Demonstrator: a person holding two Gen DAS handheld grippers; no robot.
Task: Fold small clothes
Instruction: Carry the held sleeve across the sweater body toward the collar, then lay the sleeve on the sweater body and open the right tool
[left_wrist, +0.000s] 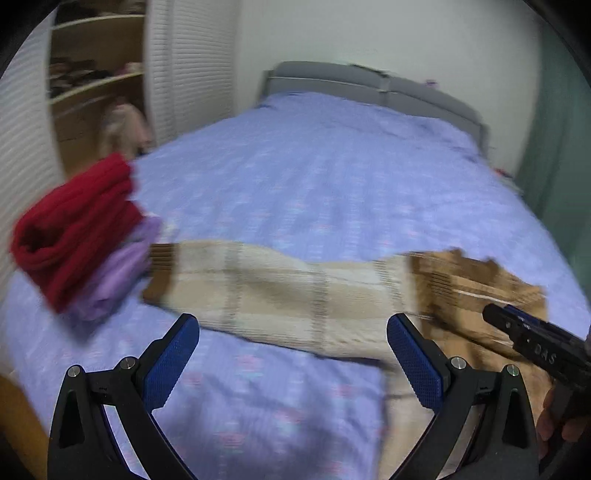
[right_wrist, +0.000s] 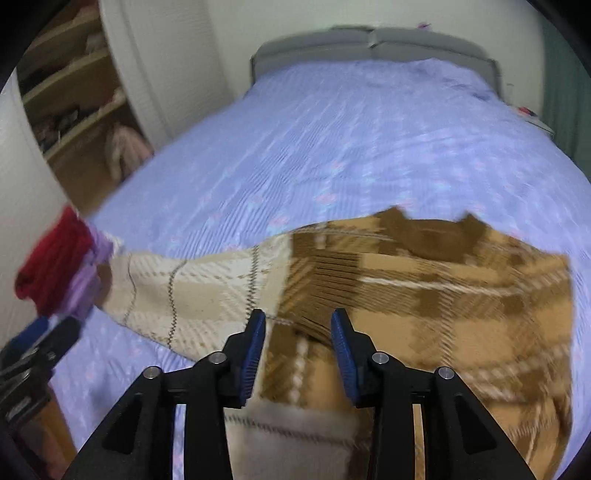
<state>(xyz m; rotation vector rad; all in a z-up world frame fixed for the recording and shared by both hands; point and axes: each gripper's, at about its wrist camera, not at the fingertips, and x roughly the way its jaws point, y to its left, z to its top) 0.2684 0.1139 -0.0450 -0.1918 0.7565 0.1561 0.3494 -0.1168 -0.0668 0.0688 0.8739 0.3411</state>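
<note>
Lavender bedspread (right_wrist: 332, 147) fills both views; on it, across the lower middle of each frame, lies your plaid garment (right_wrist: 424, 295), tan body at right, cream sleeve (left_wrist: 266, 291) running left. It looks like soft, limp, fairly thick knit, light and not slippery; expect it to sag and drag if lifted from one point. Judged best hold: a hem or cuff edge, pinching both layers. At far left a folded red piece (left_wrist: 74, 232) sits on a lilac one (left_wrist: 122, 269), touching the cuff. Your left gripper (left_wrist: 291, 354) is spread wide, nothing between its pads, angled down over the sleeve. Your right gripper (right_wrist: 298, 350) is partly parted, angled down over the tan body, gripping nothing.
</note>
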